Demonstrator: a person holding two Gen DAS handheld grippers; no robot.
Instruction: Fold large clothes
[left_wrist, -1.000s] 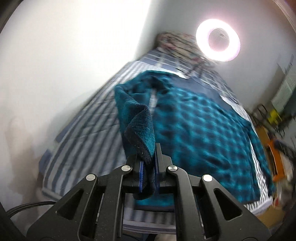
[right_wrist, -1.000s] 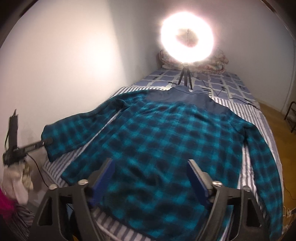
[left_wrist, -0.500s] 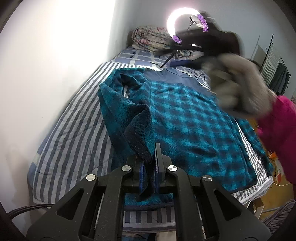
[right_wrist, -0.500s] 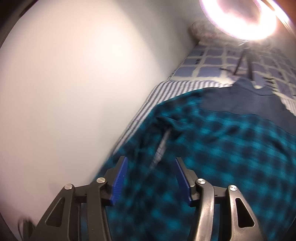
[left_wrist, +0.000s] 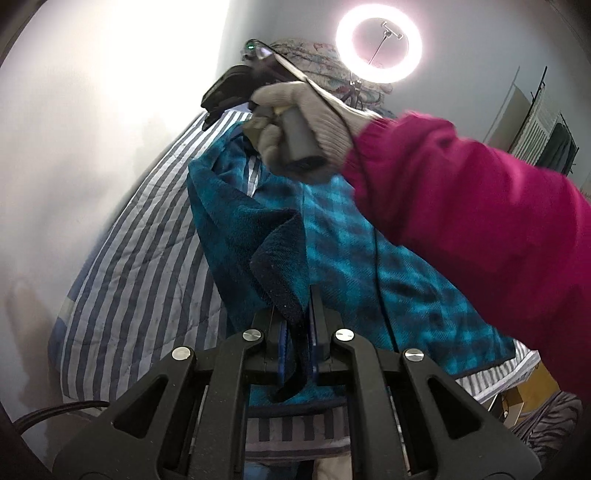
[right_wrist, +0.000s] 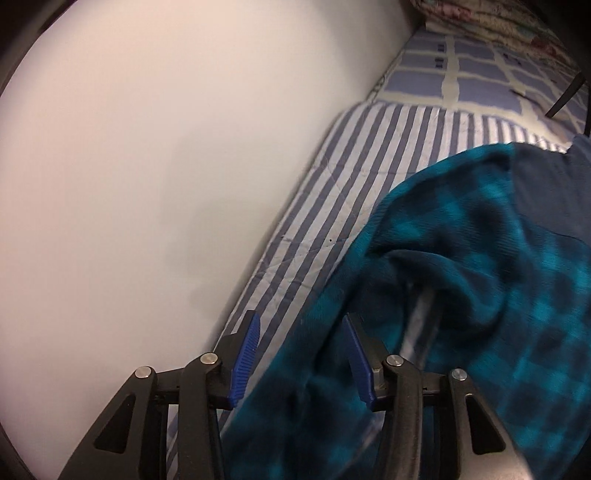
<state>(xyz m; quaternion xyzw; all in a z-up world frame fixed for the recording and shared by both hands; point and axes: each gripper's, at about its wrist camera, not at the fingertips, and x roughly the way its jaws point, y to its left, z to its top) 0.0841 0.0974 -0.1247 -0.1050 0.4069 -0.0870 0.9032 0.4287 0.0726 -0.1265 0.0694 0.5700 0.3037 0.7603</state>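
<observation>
no brand, label or readable writing shows in either view.

at the bottom centre of the left wrist view the left gripper (left_wrist: 297, 332) is clamped tight on the dark cuff edge of the teal plaid shirt (left_wrist: 369, 266), the lifted sleeve running from the jaws up toward the frame's middle. the rest of the shirt lies spread on the striped bedspread (left_wrist: 147, 266), its hem close to the bed's near edge at lower right. bare stripes fill the left half of that view up to the white wall (left_wrist: 92, 129), the widest free room. above centre, a gloved hand (left_wrist: 303, 122) in a magenta sleeve (left_wrist: 480, 221) holds the other tool over the shirt's far shoulder, and the ring light (left_wrist: 378, 46) glows at upper right.

in the right wrist view the right gripper (right_wrist: 301, 360) sits at the bottom, its blue pads parted and just having been narrowing; the shirt's folded shoulder edge lies between and under them, unpinched. a strip of bare stripes separates that edge from the wall on the left; a checked sheet (right_wrist: 480, 74) lies at upper right.
</observation>
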